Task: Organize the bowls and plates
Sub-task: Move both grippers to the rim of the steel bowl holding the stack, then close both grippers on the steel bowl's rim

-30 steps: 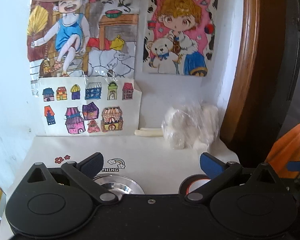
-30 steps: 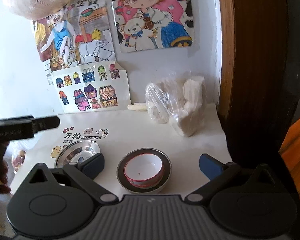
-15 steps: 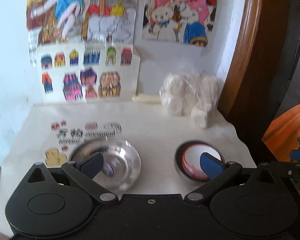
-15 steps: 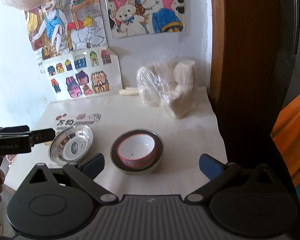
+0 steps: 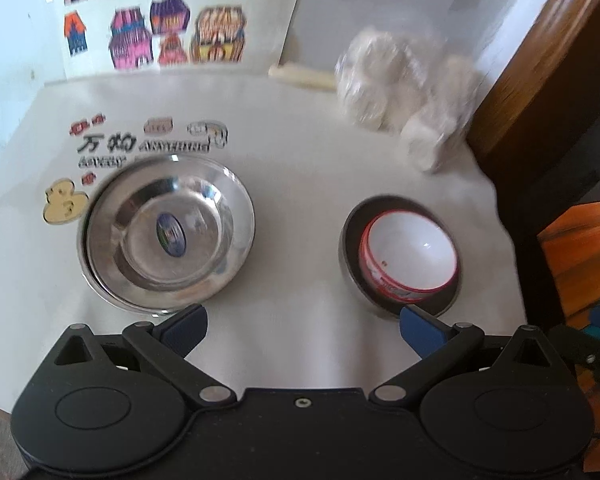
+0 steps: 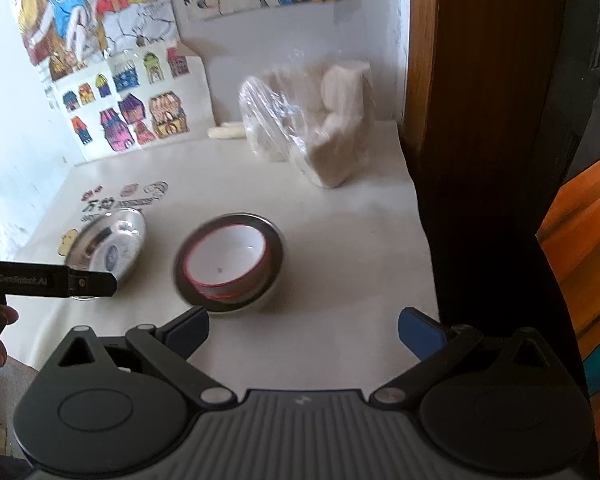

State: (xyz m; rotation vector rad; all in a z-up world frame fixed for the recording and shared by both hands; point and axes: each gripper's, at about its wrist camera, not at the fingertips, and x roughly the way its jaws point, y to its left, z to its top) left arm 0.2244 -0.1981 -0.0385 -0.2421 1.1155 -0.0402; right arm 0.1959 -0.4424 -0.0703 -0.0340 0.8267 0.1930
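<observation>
A stack of shiny steel plates [image 5: 168, 232] lies on the white table, left of a white bowl with a red rim [image 5: 410, 256] that sits inside a dark steel bowl [image 5: 350, 240]. My left gripper [image 5: 302, 326] is open and empty, above the table's near edge, between the two. In the right wrist view the plates [image 6: 108, 246] are at the left and the white bowl [image 6: 226, 260] sits in the steel bowl [image 6: 274, 258]. My right gripper [image 6: 303, 328] is open and empty, just short of the bowls.
A clear plastic bag of white items [image 5: 408, 92] [image 6: 308, 120] stands at the back right by a brown wooden frame [image 6: 480, 140]. Drawings hang on the back wall [image 6: 128, 108]. A pale stick [image 5: 302, 76] lies by the wall. The table cover [image 5: 300, 152] has printed cartoons.
Both cameras have tilted down and pulled back over the table. The plates and bowls now show in full in the left wrist view. Both grippers stay open.
</observation>
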